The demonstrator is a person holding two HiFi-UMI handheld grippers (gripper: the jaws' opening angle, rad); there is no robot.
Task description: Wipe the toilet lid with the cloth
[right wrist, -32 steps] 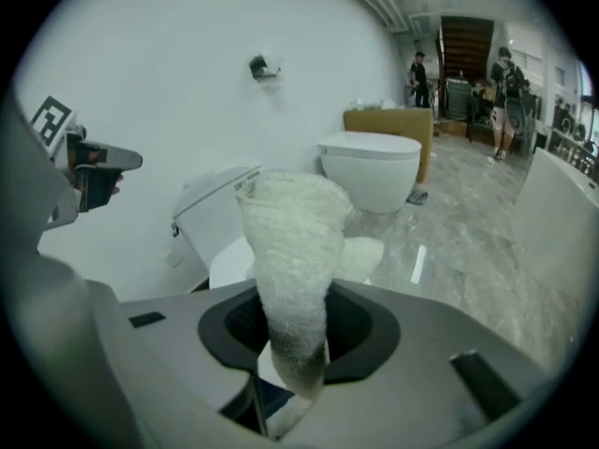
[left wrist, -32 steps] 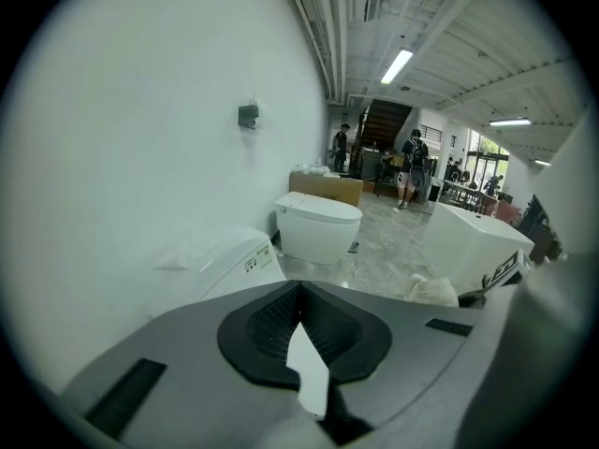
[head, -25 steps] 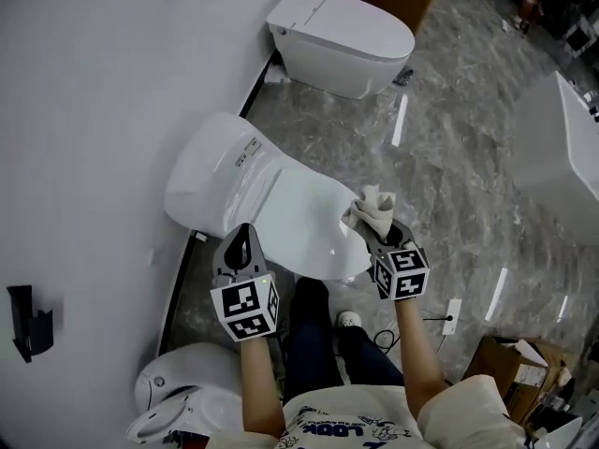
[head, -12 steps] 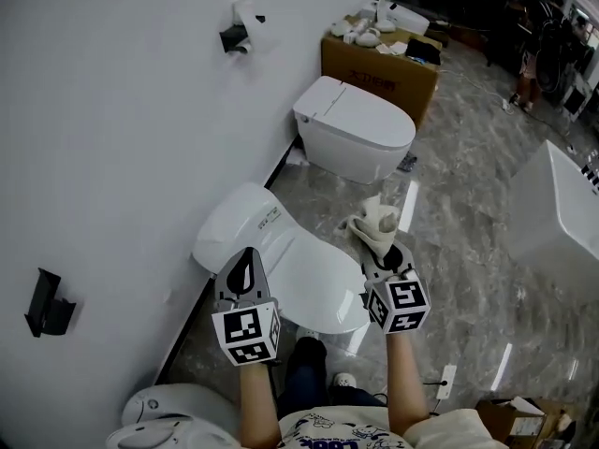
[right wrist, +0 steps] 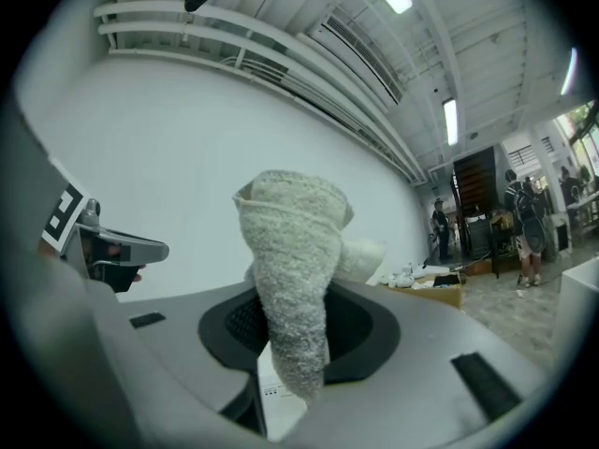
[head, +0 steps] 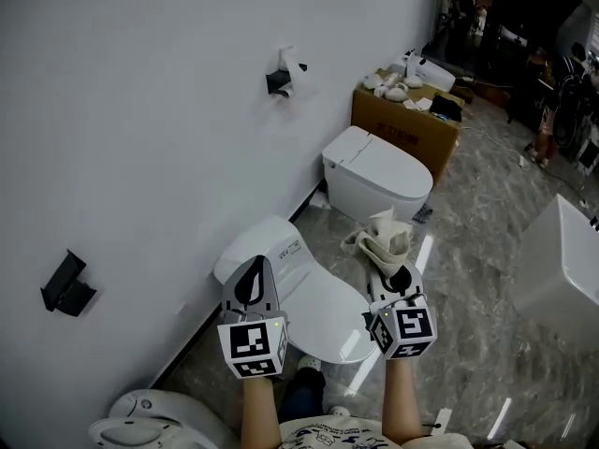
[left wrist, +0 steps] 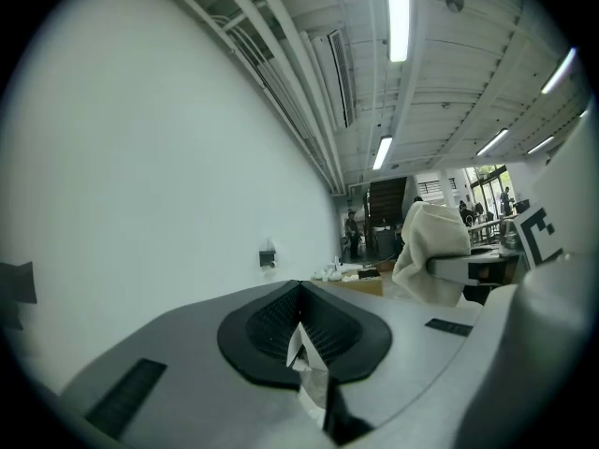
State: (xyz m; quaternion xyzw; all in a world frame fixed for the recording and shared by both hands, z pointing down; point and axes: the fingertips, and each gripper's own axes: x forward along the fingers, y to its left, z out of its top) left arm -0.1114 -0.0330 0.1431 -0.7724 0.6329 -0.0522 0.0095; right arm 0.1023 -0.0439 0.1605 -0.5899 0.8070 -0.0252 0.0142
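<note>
The person's two forearms (head: 259, 408) reached forward side by side; the left gripper (head: 253, 267) had its jaws pressed together; the right gripper (head: 397, 275) pinched a bunched cloth (head: 386, 235) upright between its jaws.

No legible text. Label (head: 286, 248) on toilet (head: 314, 302) too small to read; print on cardboard box (head: 407, 134) blurred.

Three toilets (head: 318, 302) (head: 374, 176) (head: 150, 424), two tools (head: 251, 269) (head: 398, 274), one cloth (head: 384, 237), and one cardboard box (head: 407, 124).
</note>
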